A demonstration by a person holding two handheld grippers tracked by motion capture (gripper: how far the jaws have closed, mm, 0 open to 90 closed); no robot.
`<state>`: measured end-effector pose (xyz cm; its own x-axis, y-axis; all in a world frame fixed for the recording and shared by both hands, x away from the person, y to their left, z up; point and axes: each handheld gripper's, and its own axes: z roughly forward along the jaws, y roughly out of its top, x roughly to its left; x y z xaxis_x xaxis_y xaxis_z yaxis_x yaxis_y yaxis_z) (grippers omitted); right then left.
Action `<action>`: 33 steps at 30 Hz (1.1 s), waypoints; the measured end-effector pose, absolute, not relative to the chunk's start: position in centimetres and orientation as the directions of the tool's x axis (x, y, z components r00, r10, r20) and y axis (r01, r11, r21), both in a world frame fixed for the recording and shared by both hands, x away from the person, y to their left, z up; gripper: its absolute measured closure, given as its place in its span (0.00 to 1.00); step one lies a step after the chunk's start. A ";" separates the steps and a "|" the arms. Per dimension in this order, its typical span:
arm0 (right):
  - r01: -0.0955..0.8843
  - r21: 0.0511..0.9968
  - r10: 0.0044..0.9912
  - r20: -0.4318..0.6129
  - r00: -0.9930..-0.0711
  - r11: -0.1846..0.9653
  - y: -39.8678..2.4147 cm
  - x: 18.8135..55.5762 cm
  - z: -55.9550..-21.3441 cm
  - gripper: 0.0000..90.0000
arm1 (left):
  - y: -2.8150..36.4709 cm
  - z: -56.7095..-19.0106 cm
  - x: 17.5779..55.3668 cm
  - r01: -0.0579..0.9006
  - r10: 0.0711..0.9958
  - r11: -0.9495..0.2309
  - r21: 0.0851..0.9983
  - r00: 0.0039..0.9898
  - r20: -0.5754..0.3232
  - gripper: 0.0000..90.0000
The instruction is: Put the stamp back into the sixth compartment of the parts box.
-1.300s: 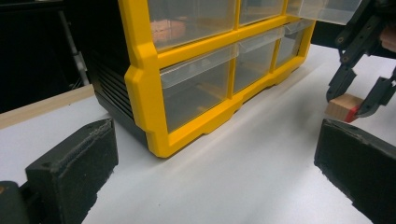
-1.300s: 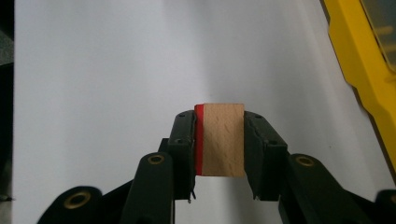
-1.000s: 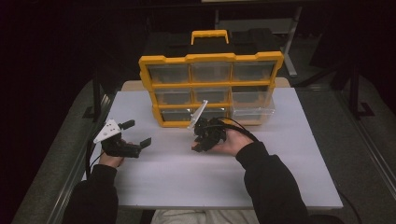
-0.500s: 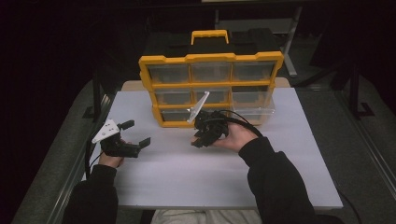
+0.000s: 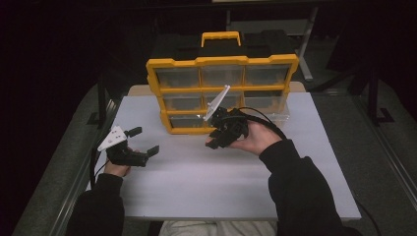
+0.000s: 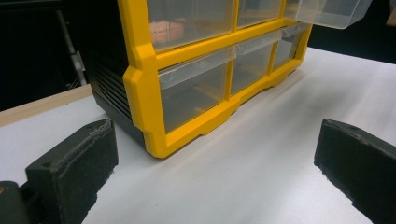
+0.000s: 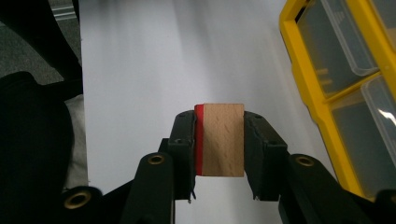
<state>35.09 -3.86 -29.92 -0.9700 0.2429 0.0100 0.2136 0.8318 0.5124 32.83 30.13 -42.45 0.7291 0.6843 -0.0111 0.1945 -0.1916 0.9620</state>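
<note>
A yellow-framed organizer (image 5: 222, 60) with clear drawers stands at the back of the white table (image 5: 187, 187). My right gripper (image 5: 212, 142) hovers in front of its lower row, tilted down and to the left. In the right gripper view it (image 7: 219, 116) is shut on a small wooden block (image 7: 225, 140) with one red face, its pads pressing the block's two sides. My left gripper (image 5: 145, 140) rests at the table's left, open and empty. In the left gripper view its jaws (image 6: 217, 158) stand wide apart, facing the organizer's corner (image 6: 140, 84).
One clear drawer (image 5: 268, 112) at the organizer's lower right is pulled out; it is also seen in the left gripper view (image 6: 331, 11). Black frame bars flank the table. Bare white surface lies in front of both hands.
My right hand has risen off the table with the block, drifting slightly right toward the organizer's front. The left gripper has kept still.
</note>
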 end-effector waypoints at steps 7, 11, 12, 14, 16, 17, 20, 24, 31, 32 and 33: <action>0.216 0.516 0.252 0.000 -0.968 0.829 -4.3 35.0 -28.5 0.72 | 30.1 -42.5 32.8 0.196 0.684 -0.192 0.962 0.729 -0.012 0.00; 0.219 0.521 0.261 -0.007 -0.965 0.825 -4.7 35.1 -27.8 0.72 | 30.1 -42.5 32.8 0.197 0.684 -0.192 0.962 0.730 -0.013 0.00; 0.222 0.523 0.264 -0.005 -0.965 0.823 -4.8 35.1 -27.6 0.72 | 30.1 -42.5 32.8 0.197 0.684 -0.192 0.961 0.730 -0.012 0.00; 0.221 0.525 0.264 -0.007 -0.964 0.822 -5.0 35.2 -27.3 0.72 | 30.1 -42.5 32.9 0.196 0.684 -0.193 0.961 0.730 -0.012 0.00; 0.222 0.527 0.267 -0.008 -0.964 0.820 -5.2 35.2 -27.0 0.72 | 30.1 -42.5 32.9 0.197 0.683 -0.193 0.961 0.730 -0.012 0.00; 0.228 0.529 0.271 -0.005 -0.963 0.818 -5.2 35.2 -26.8 0.72 | 30.1 -42.5 32.9 0.197 0.683 -0.192 0.961 0.730 -0.013 0.00; 0.227 0.531 0.275 -0.011 -0.961 0.816 -5.5 35.3 -26.3 0.72 | 30.1 -42.5 32.8 0.197 0.682 -0.193 0.961 0.731 -0.013 0.00; 0.232 0.534 0.283 -0.014 -0.959 0.813 -6.0 35.4 -25.7 0.72 | 30.0 -42.5 32.8 0.195 0.678 -0.199 0.960 0.735 -0.009 0.00; 0.250 0.555 0.311 -0.016 -0.950 0.793 -7.2 35.9 -24.4 0.72 | 30.0 -42.5 32.8 0.195 0.677 -0.199 0.961 0.736 -0.009 0.00; 0.253 0.561 0.316 -0.017 -0.949 0.788 -7.5 36.0 -24.3 0.73 | 30.0 -42.5 32.8 0.195 0.676 -0.199 0.960 0.736 -0.009 0.00; 0.254 0.565 0.318 -0.016 -0.948 0.785 -7.7 36.1 -24.1 0.72 | 30.0 -42.5 32.8 0.195 0.676 -0.199 0.960 0.737 -0.009 0.00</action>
